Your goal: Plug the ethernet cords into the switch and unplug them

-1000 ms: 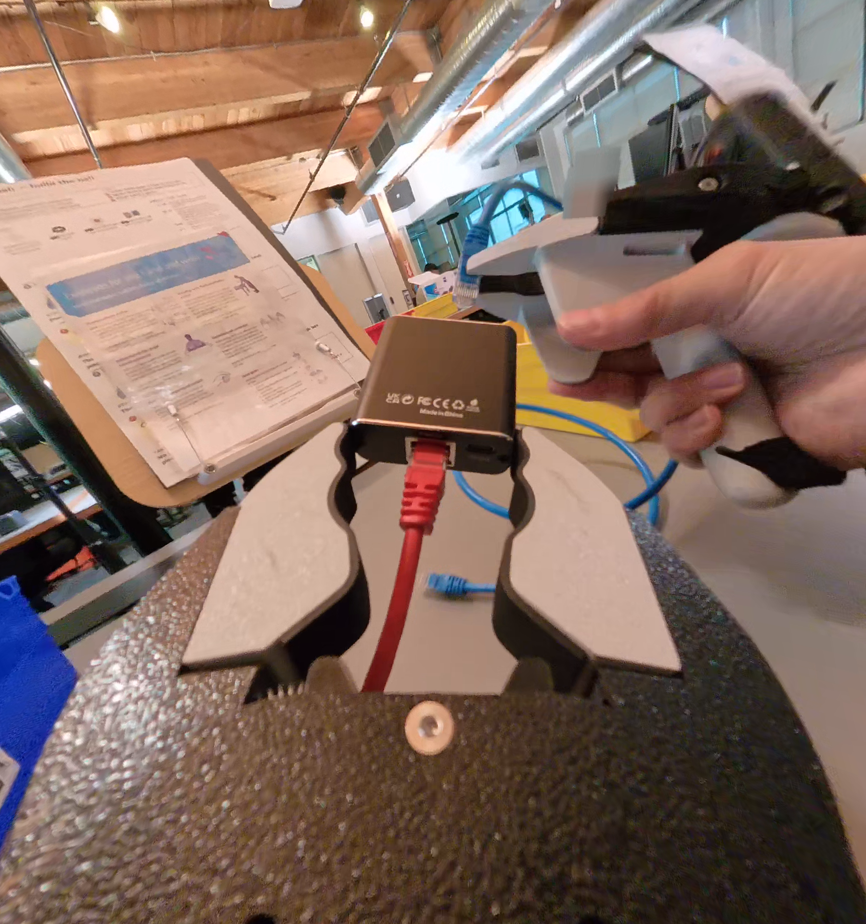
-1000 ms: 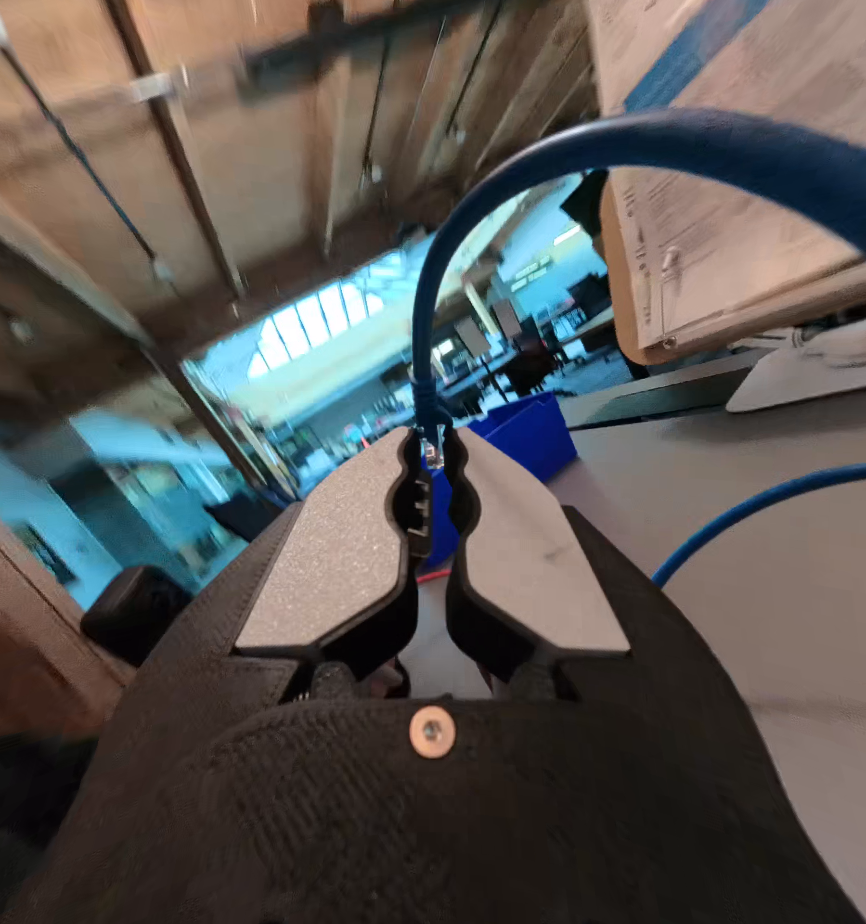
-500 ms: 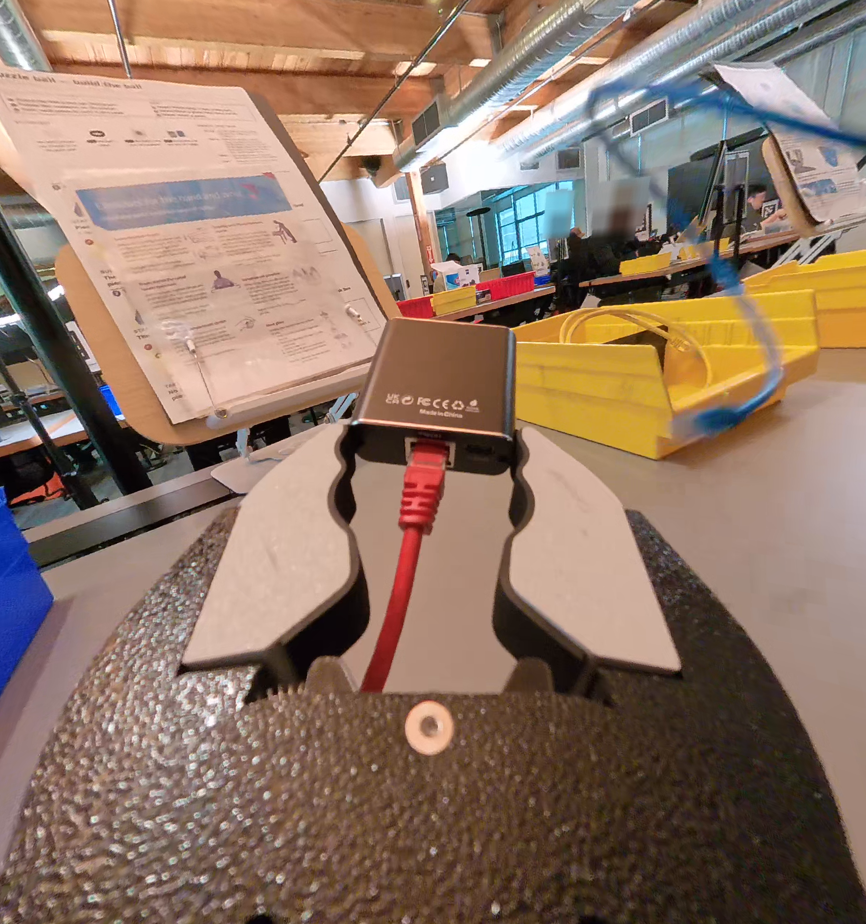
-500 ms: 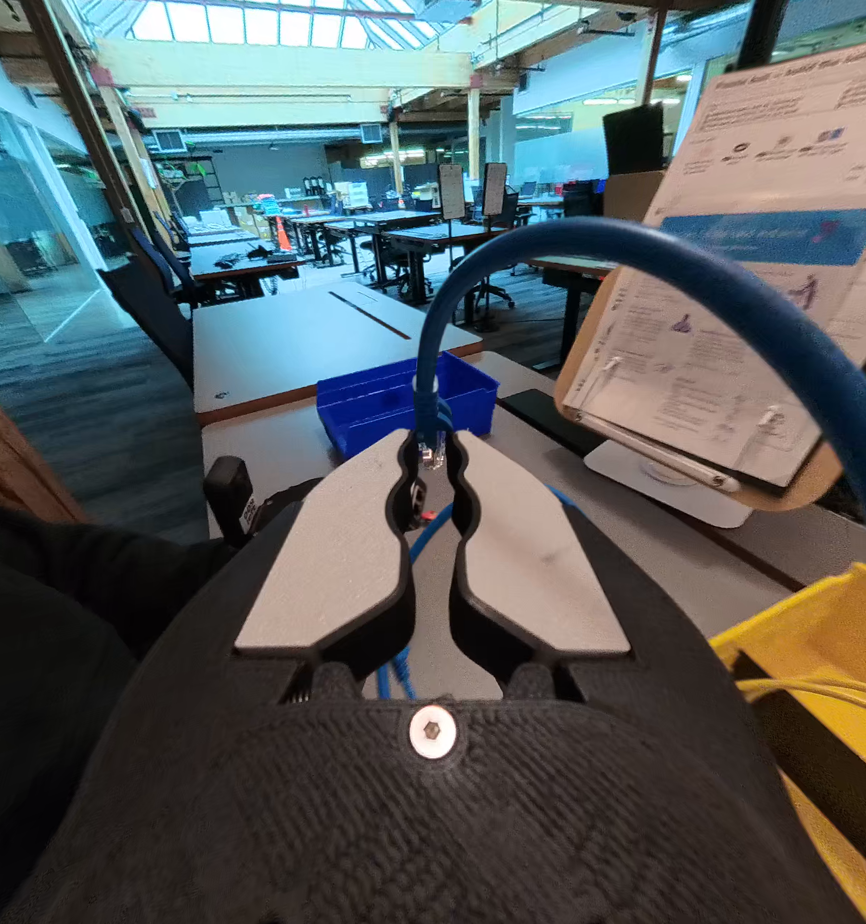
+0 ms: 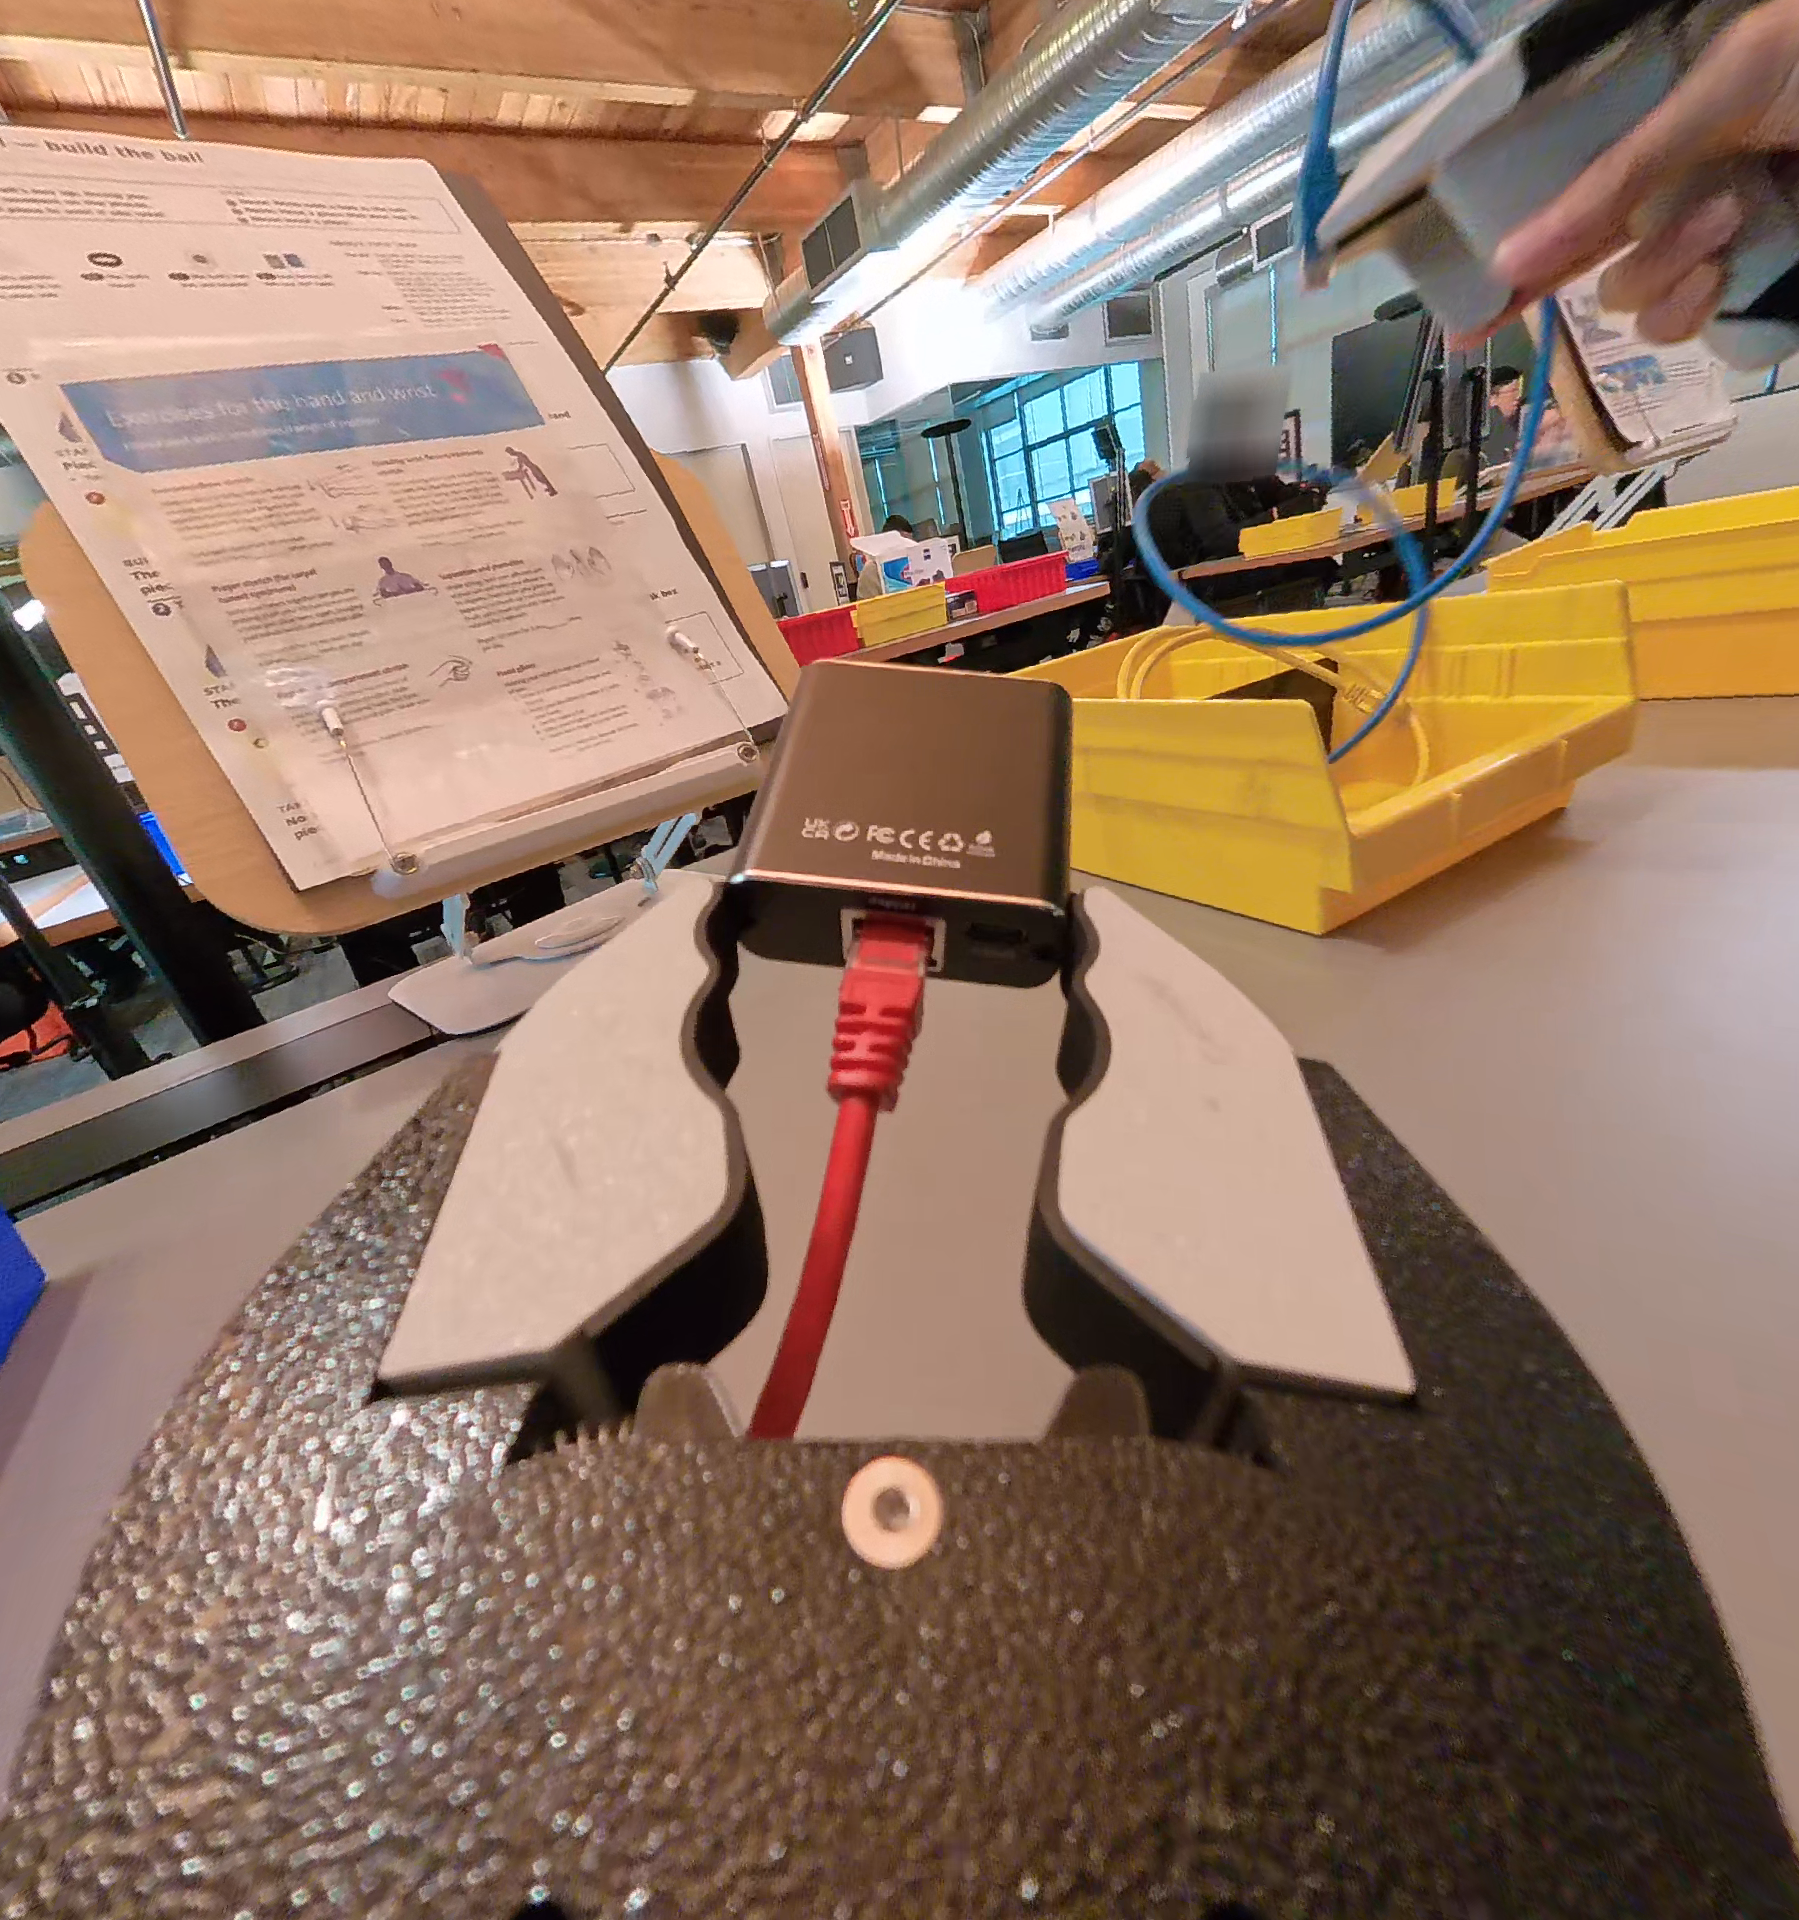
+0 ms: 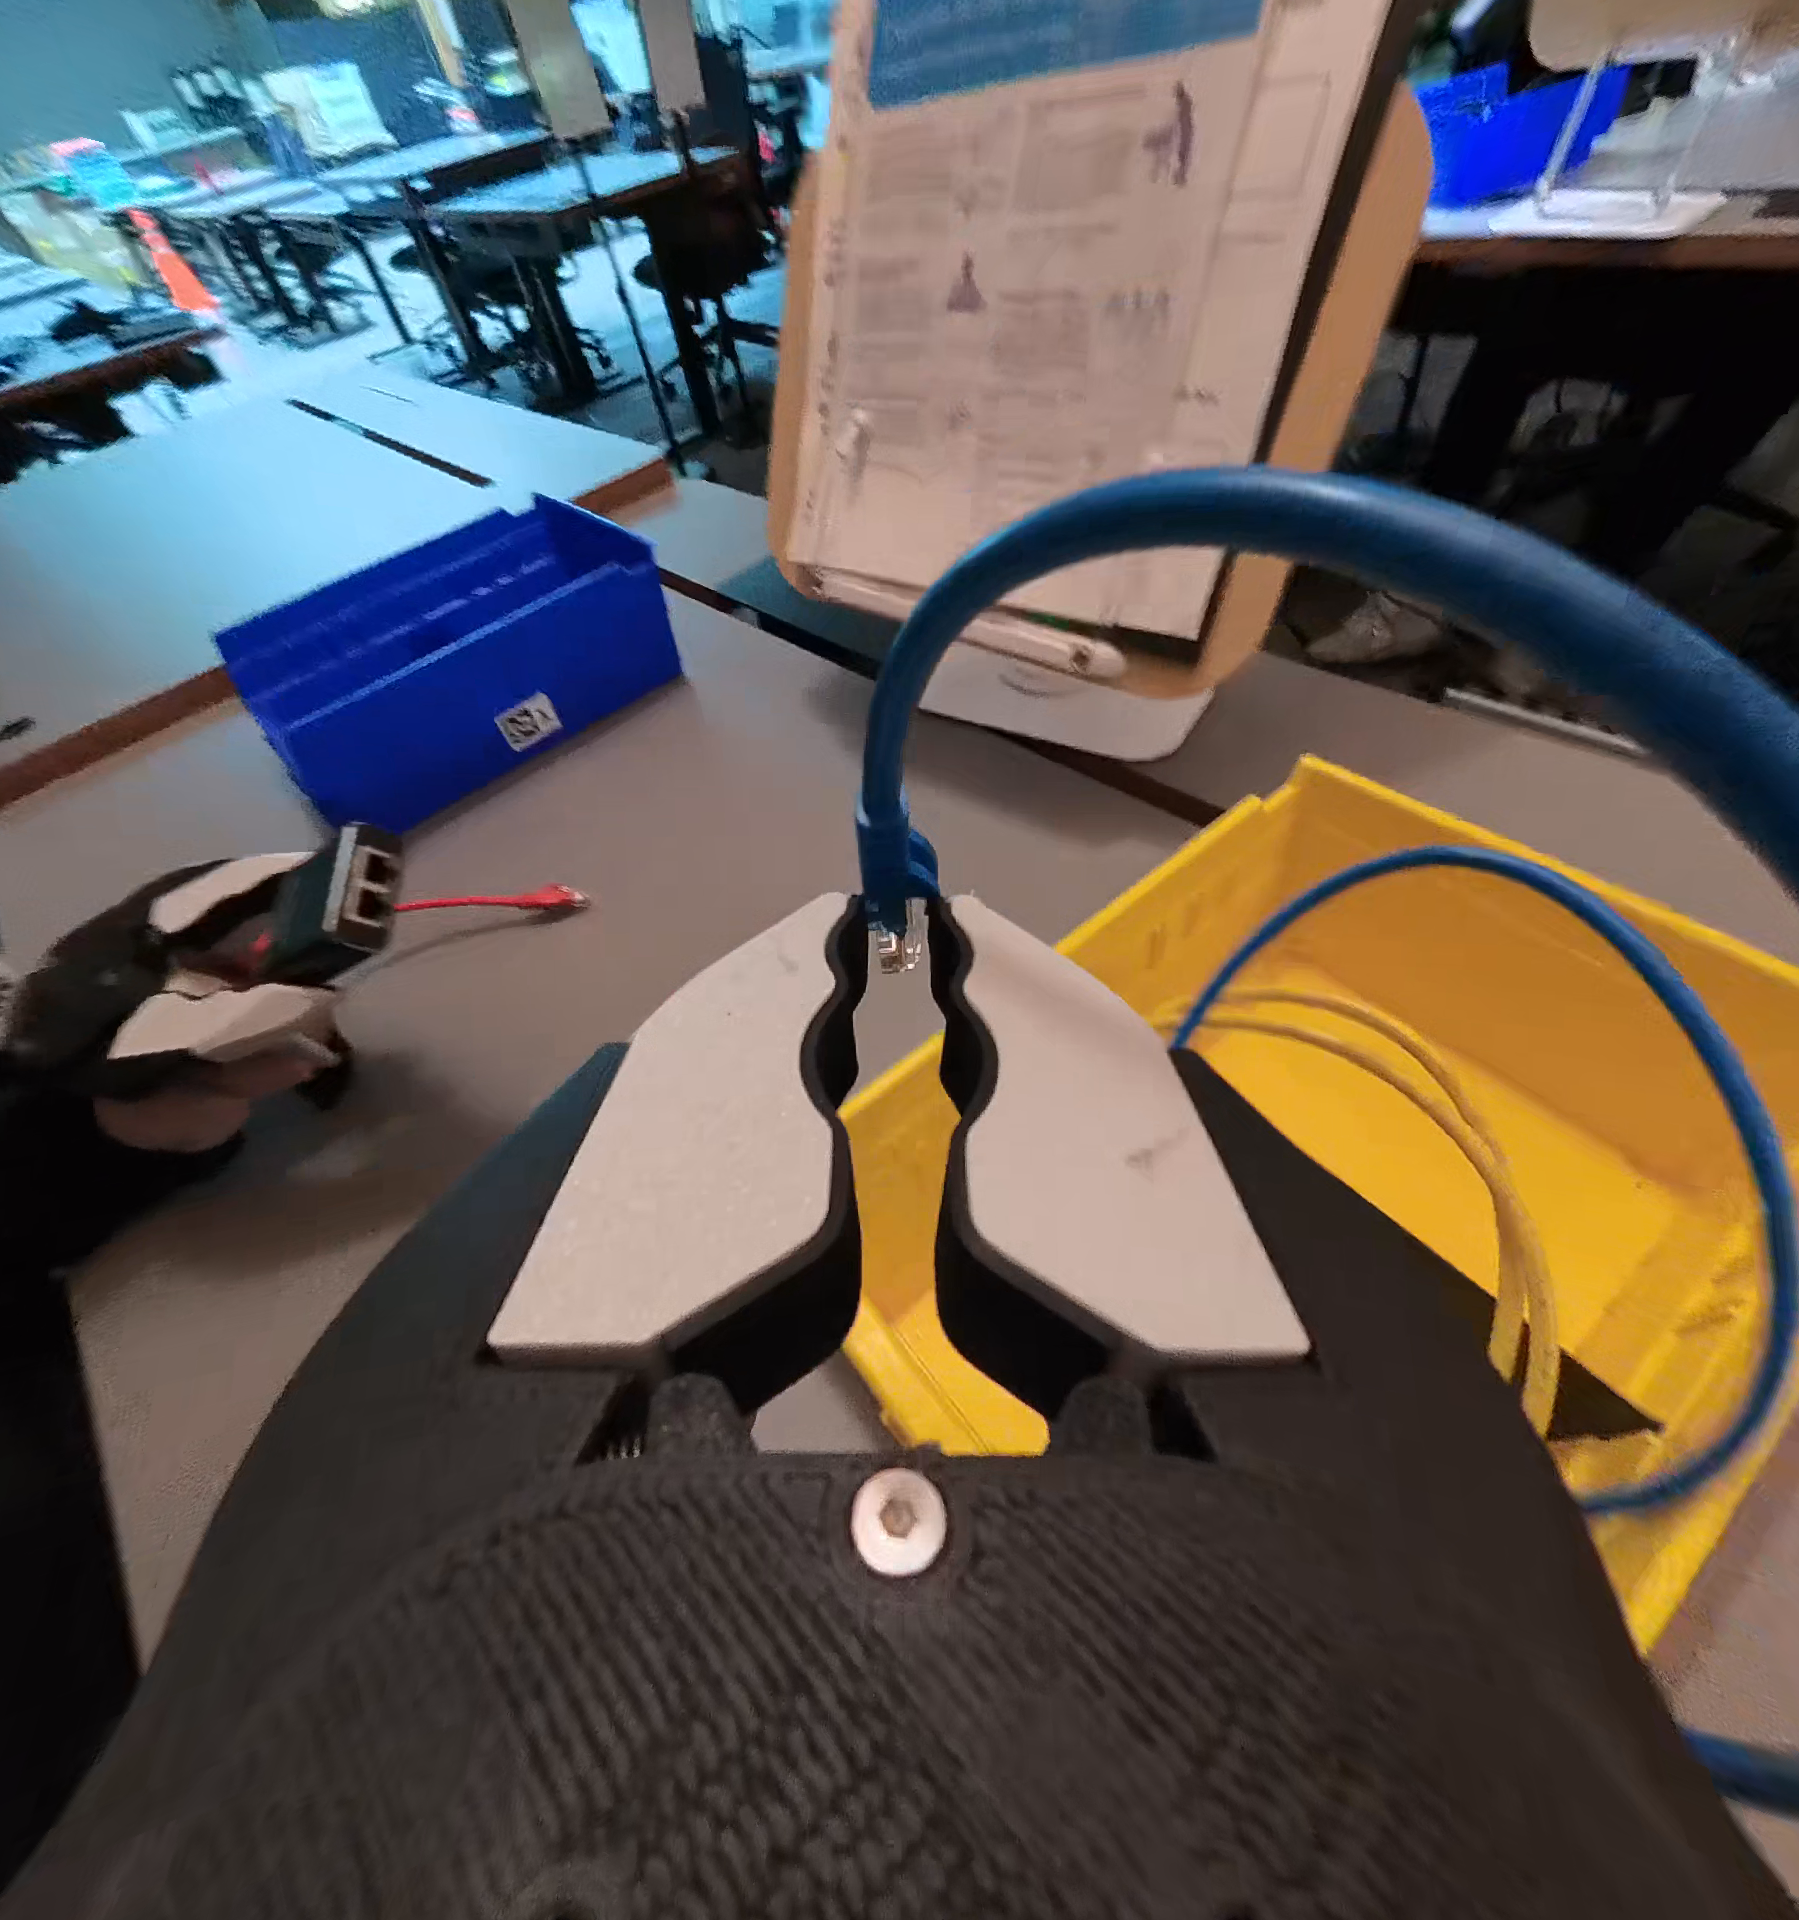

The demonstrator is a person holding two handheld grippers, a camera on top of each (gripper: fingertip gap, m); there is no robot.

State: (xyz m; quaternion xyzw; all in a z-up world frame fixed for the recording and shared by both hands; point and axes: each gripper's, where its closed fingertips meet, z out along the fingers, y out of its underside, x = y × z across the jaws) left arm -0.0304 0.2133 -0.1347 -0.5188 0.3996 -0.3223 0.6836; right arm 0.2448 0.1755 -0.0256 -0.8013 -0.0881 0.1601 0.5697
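My left gripper point(image 5: 895, 909) is shut on the black switch point(image 5: 910, 790), holding it by its sides just above the grey table. A red ethernet cord point(image 5: 869, 1029) is plugged into the switch's near port and runs back between my fingers. Its free end point(image 6: 552, 899) lies on the table. My right gripper point(image 6: 900, 920) is shut on the plug of a blue ethernet cord point(image 6: 1290, 509), which arches up and loops down into the yellow bin point(image 6: 1321, 774). In the left wrist view the right gripper point(image 5: 1414, 177) is high at the upper right, apart from the switch. The switch's two far ports point(image 6: 365, 888) are empty.
A yellow cord point(image 6: 1497, 1195) lies coiled in the yellow bin. A blue bin point(image 6: 448, 665) stands at the table's far left. A paper sheet on a wooden stand point(image 5: 355, 499) stands behind the switch. More yellow bins point(image 5: 1757, 582) stand at the right.
The right gripper has lifted away from the switch and swung over the yellow bin with the blue cord. The left gripper has kept its hold on the switch and levelled out.
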